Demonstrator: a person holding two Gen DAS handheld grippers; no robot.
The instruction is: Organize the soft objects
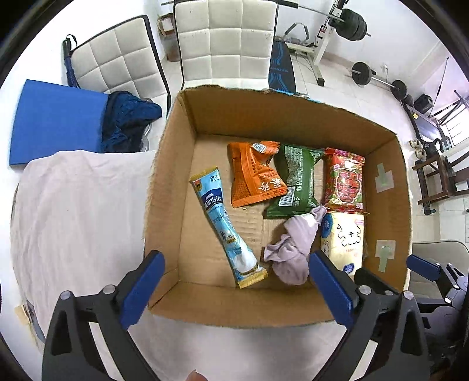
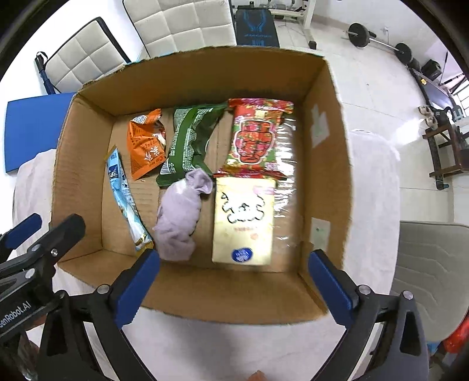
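An open cardboard box (image 1: 176, 175) (image 2: 328, 146) stands on a white-clothed table. Inside lie a light blue stick pack (image 1: 225, 228) (image 2: 123, 190), an orange snack bag (image 1: 255, 173) (image 2: 145, 143), a green bag (image 1: 296, 178) (image 2: 187, 140), a red patterned pack (image 1: 346, 178) (image 2: 259, 137), a cream tissue pack (image 1: 343, 240) (image 2: 244, 217) and a crumpled lilac cloth (image 1: 293, 246) (image 2: 181, 217). My left gripper (image 1: 234, 287) is open and empty above the box's near wall. My right gripper (image 2: 234, 281) is open and empty above the near wall too.
The white cloth (image 1: 79, 219) covers the table left of the box. A blue pad (image 1: 55, 123) (image 2: 32, 129) and dark blue fabric (image 1: 129, 120) lie behind it. White padded chairs (image 1: 225, 38) (image 2: 181, 23) stand beyond. Gym weights (image 1: 378, 76) sit on the floor at the right.
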